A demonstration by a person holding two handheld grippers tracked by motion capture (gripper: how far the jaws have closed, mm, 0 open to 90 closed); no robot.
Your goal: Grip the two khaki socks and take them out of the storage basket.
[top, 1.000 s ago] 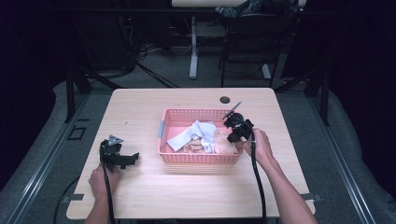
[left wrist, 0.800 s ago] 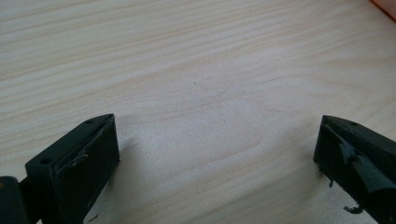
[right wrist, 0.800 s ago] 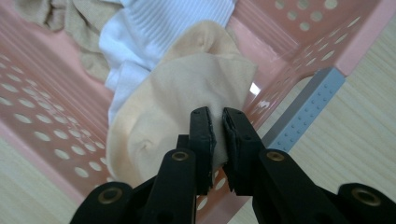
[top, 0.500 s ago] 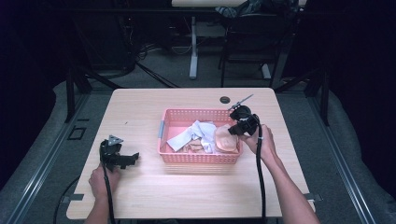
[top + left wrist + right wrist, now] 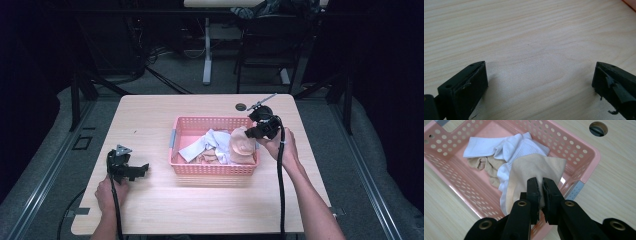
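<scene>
Basket (image 5: pixel 215 169): pink, perforated, sat mid-table on the wooden table (image 5: pixel 150 115); seen also from the right gripper view (image 5: pixel 584 150).
Right gripper (image 5: pixel 256 131): held at the basket's right end; its jaws were clamped on the edge of a beige cloth (image 5: pixel 534 170), lifted above the rim (image 5: pixel 242 145).
White cloth (image 5: pixel 506 147): lay crumpled inside the basket beside a tan cloth (image 5: pixel 484 163).
Left gripper (image 5: pixel 136 170): rested on bare table, well left of the basket, jaws spread wide with nothing between them (image 5: pixel 540 82).
Table hole (image 5: pixel 598 128): round, beyond the basket's far corner.
</scene>
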